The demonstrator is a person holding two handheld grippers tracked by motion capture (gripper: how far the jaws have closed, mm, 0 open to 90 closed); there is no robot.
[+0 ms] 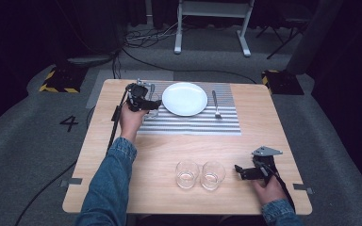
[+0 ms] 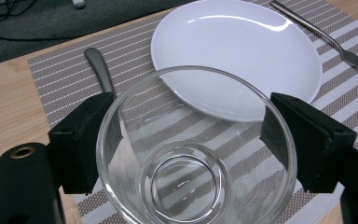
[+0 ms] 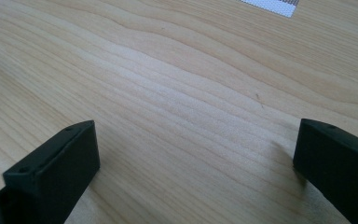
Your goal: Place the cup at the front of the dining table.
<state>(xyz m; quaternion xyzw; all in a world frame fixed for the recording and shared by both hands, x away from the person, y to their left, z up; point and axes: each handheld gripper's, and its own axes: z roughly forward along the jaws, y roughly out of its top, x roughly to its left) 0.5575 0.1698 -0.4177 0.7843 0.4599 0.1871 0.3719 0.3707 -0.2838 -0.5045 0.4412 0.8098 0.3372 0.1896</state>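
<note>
Glass in jaws: clear tumbler sits between the two black jaws of the left gripper, one pad against each side of its wall; mouth faces the camera, thick base seen through it.
Left jaws: closed on the glass at about its full width; contact looks to be on the upper wall, near the rim.
Beyond the jaws: striped placemat under and ahead of the glass; white plate just past the far rim; knife handle ahead of the left-hand jaw; fork beyond the plate, toward the right-hand jaw.
Step in hand (judged): setting this glass at the place setting, on or beside the mat corner near the knife.
Height of glass: cannot tell whether its base rests on the mat or is just above it.
Advice: keep the glass upright, lower until the base sits flat, clear of the knife and plate edge, then part the jaws evenly so neither pad drags it.
Risk: smooth wall may slip; a tilted release could knock the plate.
Right gripper: jaws wide apart, nothing between them, bare table beneath.
Spare glasses: two more glasses stand side by side just ahead of the right jaws.
</note>
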